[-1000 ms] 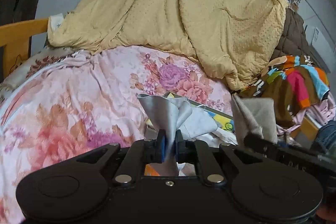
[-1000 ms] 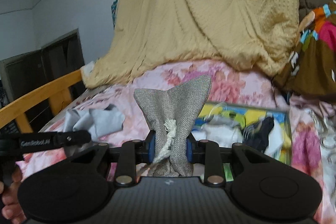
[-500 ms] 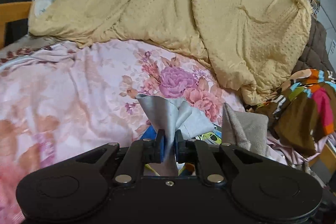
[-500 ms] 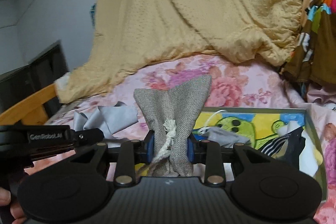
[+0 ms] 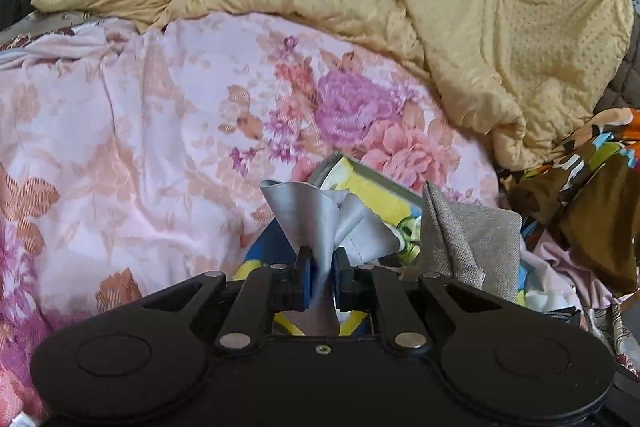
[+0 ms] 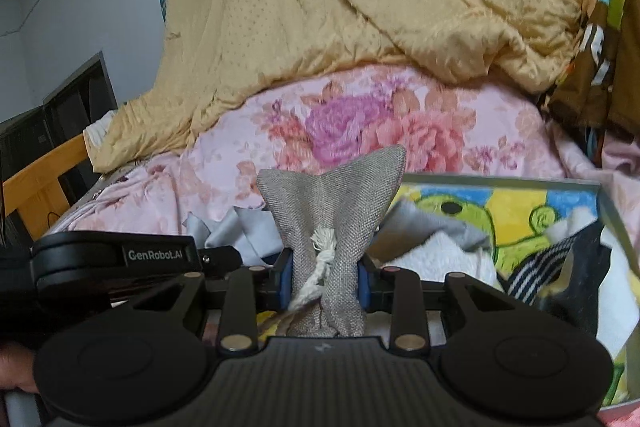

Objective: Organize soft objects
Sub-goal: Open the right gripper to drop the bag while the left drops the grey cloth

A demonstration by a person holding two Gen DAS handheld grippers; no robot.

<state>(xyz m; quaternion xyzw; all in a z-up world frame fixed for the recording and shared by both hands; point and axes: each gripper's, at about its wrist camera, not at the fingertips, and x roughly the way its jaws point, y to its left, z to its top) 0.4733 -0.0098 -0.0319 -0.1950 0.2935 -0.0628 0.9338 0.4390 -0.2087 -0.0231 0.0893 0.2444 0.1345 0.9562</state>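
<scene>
Left wrist view: left gripper (image 5: pixel 320 277) is seen clamped tight on a light grey cloth (image 5: pixel 316 215), which is bunched between the blue finger pads and fans out above them.
Right wrist view: right gripper (image 6: pixel 323 281) is closed on the neck of a grey woven pouch (image 6: pixel 336 211); a white cord (image 6: pixel 318 269) is hung down its front.
Where the stuff is: both pieces are held up off the bed, just over the near edge of a tray (image 6: pixel 500 181) with a green frog cartoon printed inside.
Tray contents: a white towel (image 6: pixel 436 251) and a dark striped piece (image 6: pixel 536 277) can be made out; the rest is too jumbled to tell.
Readable text: "GenRobot.AI" is printed on the side of the left gripper, seen from the right wrist view. No other writing can be read.
Bed: pink floral sheet (image 5: pixel 160 131), with a yellow quilt (image 5: pixel 460 7) heaped behind it.
Far right: a brown multicolour blanket (image 5: pixel 592 195) is piled up.
</scene>
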